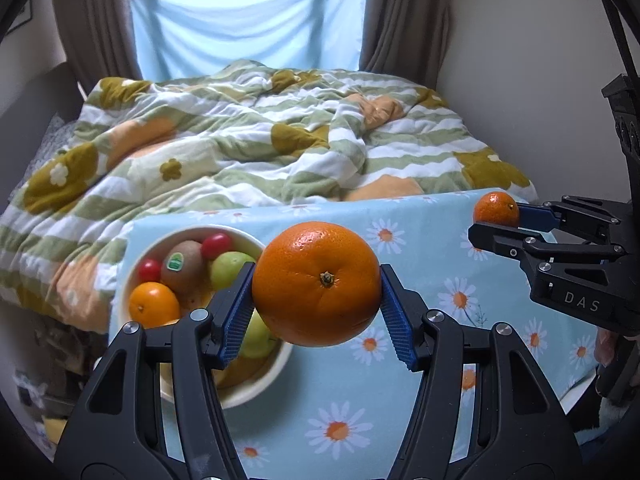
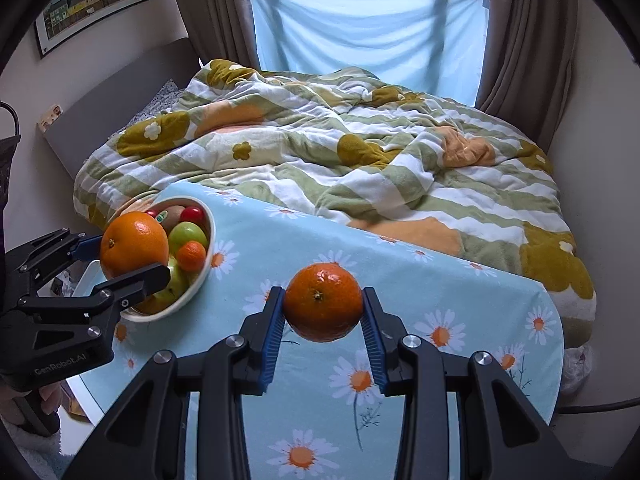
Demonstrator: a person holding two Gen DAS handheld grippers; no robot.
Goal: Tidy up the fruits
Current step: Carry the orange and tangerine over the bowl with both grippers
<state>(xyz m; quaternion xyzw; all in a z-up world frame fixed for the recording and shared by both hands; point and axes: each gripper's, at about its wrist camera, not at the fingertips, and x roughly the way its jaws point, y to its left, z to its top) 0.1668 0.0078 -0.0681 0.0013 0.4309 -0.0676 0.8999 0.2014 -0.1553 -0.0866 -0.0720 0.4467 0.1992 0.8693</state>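
Left tongs (image 1: 316, 300) clamp a large glossy orange (image 1: 316, 284), stem end facing the camera, above the daisy-print bench (image 1: 400, 400) beside the fruit bowl (image 1: 256, 388). Right tongs (image 2: 323, 316) grip a smaller mandarin (image 2: 323, 307) aloft.

Bowl (image 2: 208, 240) sits at table's (image 2: 460, 292) left end, holding kiwi (image 1: 184, 266), apples, tomatoes, mandarin (image 1: 154, 305). Bed (image 2: 320, 152) lies behind table. Left gripper (image 1: 316, 306) lifts orange (image 1: 316, 284) beside bowl; right gripper (image 2: 323, 312) lifts tangerine (image 2: 323, 307) over table's right.
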